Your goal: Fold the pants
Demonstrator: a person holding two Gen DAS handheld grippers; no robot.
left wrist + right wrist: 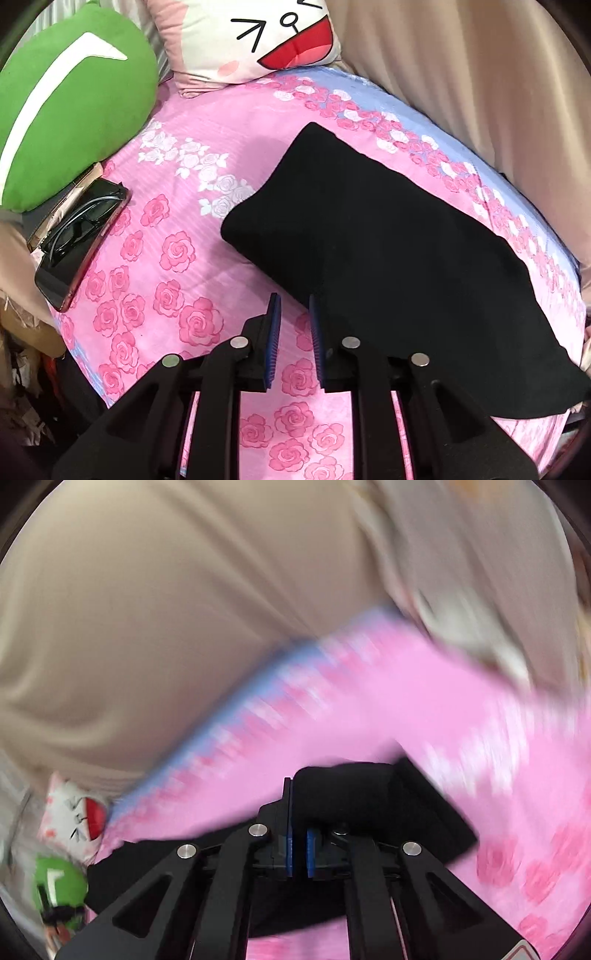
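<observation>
In the left wrist view, the black fabric pants [388, 266] lie on the pink rose-print bedsheet [192, 258], running from frame centre to lower right. The green round cushion [70, 103] sits upper left, the white cartoon-face pillow [258, 33] top centre. Below the cushion, black-framed glasses [81, 221] rest on a dark smartphone [74, 266]. The beige curtain [480, 92] hangs upper right.

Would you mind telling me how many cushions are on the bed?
2: a green cushion with a white stripe at the far left, and a white cartoon-face cushion beside it. Others may lie outside view.
</observation>
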